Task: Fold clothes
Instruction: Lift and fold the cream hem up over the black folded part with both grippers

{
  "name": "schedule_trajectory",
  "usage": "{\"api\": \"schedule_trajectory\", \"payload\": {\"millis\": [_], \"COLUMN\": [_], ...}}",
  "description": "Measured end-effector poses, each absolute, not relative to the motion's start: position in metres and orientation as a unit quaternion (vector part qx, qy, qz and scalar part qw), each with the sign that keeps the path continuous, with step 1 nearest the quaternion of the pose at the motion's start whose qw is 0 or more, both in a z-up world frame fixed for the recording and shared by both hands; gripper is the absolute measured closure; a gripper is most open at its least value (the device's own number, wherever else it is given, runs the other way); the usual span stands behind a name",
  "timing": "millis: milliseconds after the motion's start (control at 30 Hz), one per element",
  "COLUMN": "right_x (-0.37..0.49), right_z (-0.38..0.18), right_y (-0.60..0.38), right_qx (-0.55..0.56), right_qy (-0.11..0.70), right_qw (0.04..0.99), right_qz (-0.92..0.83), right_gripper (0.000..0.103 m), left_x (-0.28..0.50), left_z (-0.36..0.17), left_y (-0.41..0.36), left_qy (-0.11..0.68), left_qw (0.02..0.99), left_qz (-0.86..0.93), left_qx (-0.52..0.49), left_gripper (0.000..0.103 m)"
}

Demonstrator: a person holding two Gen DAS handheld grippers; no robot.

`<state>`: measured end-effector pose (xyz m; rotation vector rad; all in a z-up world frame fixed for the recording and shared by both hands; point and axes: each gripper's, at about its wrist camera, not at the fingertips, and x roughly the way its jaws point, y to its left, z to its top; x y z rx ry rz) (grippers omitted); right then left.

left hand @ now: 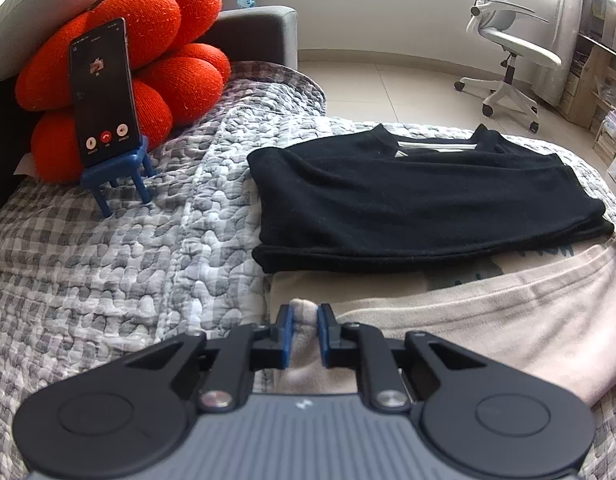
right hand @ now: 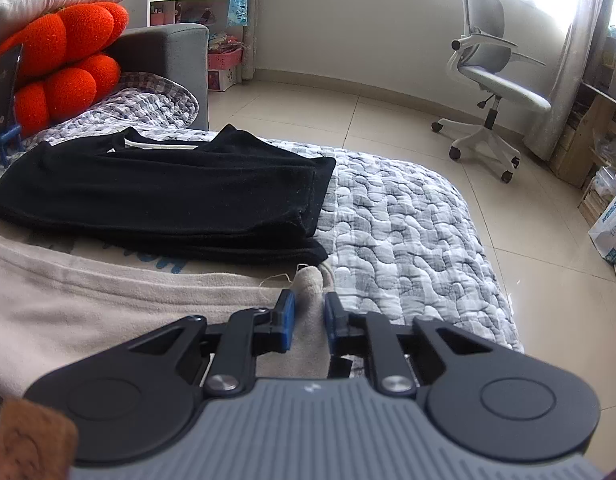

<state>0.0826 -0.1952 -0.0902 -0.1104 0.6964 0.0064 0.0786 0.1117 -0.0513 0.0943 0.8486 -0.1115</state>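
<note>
A beige garment [left hand: 487, 320] lies across the near part of the quilted bed, with a blue print partly showing at its far edge. My left gripper [left hand: 306, 312] is shut on the beige garment's left corner, a small fold of cloth pinched between the blue pads. In the right wrist view the same beige garment [right hand: 88, 312] stretches to the left, and my right gripper [right hand: 309, 304] is shut on its right corner, which bunches up between the pads. A folded black shirt [left hand: 419, 200] [right hand: 168, 196] lies just beyond the beige garment, overlapping its far edge.
A grey checked quilt [left hand: 128, 260] [right hand: 407, 220] covers the bed. At the back left a phone [left hand: 102, 92] stands on a small blue stool [left hand: 116, 172] against red cushions [left hand: 176, 52]. A white office chair [right hand: 495, 96] stands on the tiled floor to the right.
</note>
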Motion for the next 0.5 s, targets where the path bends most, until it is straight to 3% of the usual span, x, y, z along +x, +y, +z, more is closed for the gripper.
{"api": "schedule_trajectory", "payload": {"millis": [500], "right_x": [0.068], "right_z": [-0.070], "right_y": [-0.197], "right_qx": [-0.035], "right_qy": [0.275], "right_qw": [0.961], "right_qz": [-0.018], "right_gripper": [0.098], "left_x": [0.068], "left_z": [-0.027], "left_y": [0.131], "left_qy": [0.344], "left_qw": [0.938], "left_qz": [-0.027], "left_qx": [-0.015], "left_gripper": [0.091]}}
